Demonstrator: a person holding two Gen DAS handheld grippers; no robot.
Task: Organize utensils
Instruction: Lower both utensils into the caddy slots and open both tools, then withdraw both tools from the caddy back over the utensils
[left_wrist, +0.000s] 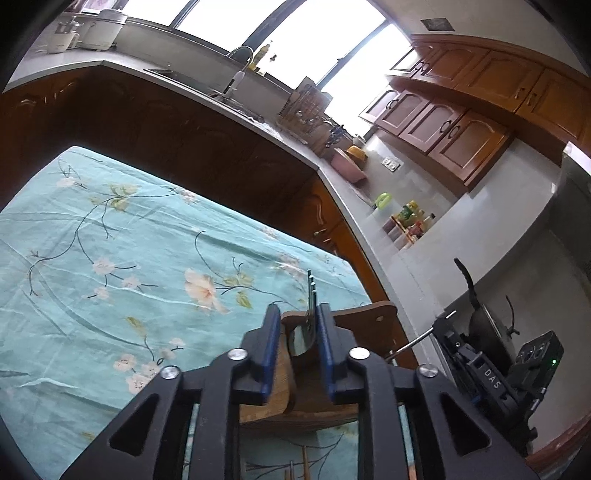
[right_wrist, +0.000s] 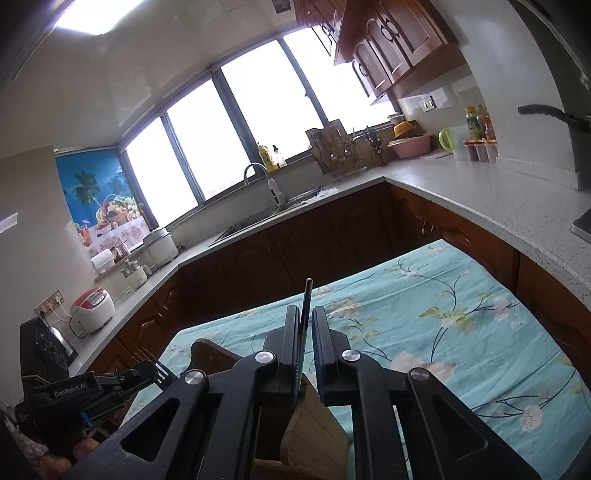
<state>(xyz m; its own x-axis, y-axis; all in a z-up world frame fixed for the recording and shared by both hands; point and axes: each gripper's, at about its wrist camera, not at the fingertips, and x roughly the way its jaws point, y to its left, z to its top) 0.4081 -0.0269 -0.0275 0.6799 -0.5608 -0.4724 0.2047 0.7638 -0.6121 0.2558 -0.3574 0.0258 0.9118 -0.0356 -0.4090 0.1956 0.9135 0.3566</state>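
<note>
My left gripper (left_wrist: 297, 321) is shut on a metal fork (left_wrist: 310, 295), held on edge with its tines pointing up and away. It also shows in the right wrist view (right_wrist: 129, 380), with the fork's tines (right_wrist: 160, 369) sticking out. My right gripper (right_wrist: 306, 325) is shut on a thin dark utensil handle (right_wrist: 306, 302) that points up between the fingers. Both grippers hover over a wooden utensil holder (left_wrist: 369, 314) on the teal flowered tablecloth (left_wrist: 110, 240). The holder also shows below the right gripper (right_wrist: 314, 435). The right gripper appears at the left wrist view's right edge (left_wrist: 443, 325).
A grey kitchen counter (right_wrist: 461, 199) with brown cabinets wraps around the table. It carries a sink and tap (right_wrist: 258, 177), a dish rack (right_wrist: 336, 151), a pink bowl (right_wrist: 410, 144), bottles (right_wrist: 476, 125) and rice cookers (right_wrist: 92, 306). Chopsticks lie under the left gripper (left_wrist: 304, 461).
</note>
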